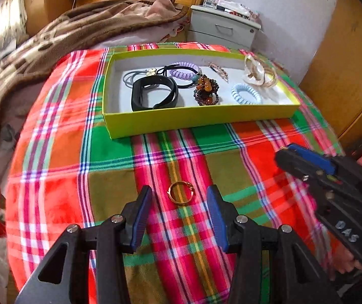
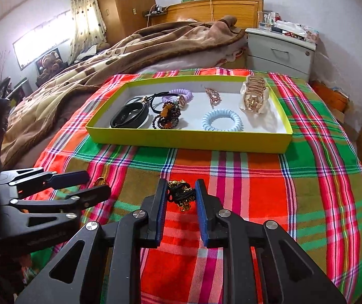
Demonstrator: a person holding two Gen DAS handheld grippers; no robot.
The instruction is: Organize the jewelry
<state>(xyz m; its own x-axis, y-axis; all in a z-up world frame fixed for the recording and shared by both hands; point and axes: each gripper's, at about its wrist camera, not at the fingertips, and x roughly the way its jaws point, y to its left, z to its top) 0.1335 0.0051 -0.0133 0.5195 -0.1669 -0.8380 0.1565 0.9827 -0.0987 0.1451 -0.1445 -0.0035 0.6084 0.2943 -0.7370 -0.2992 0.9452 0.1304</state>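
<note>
Left wrist view shows my left gripper (image 1: 179, 195) held low and level over the plaid cloth (image 1: 62, 172), its two blue-padded fingers (image 1: 140, 215) spread wide apart, released and holding nothing. A gold ring (image 1: 181, 192) lies flat on the cloth between the fingertips, touching neither pad. Off to the right, my right gripper (image 1: 305, 163) comes in from the side, angled toward the middle of the cloth.

From the right wrist view, my right gripper (image 2: 181, 192) points forward and slightly down, its fingers (image 2: 159, 210) closer together and flanking a black hair tie with gold chain (image 2: 182, 195). The pads sit just beside the tie; I cannot tell whether they press it. My left gripper (image 2: 97, 183) reaches in from the left edge, jaws parted one above the other as seen from here, the ring (image 2: 101, 180) peeking between them.

Farther out, the yellow-green tray (image 1: 196, 124) rests on the cloth. Inside it lie a black band (image 1: 153, 95), a beaded bracelet (image 1: 206, 91), a purple coil tie (image 1: 183, 71), a light blue coil tie (image 1: 246, 93) and a gold-and-cream clip (image 1: 258, 74).
</note>
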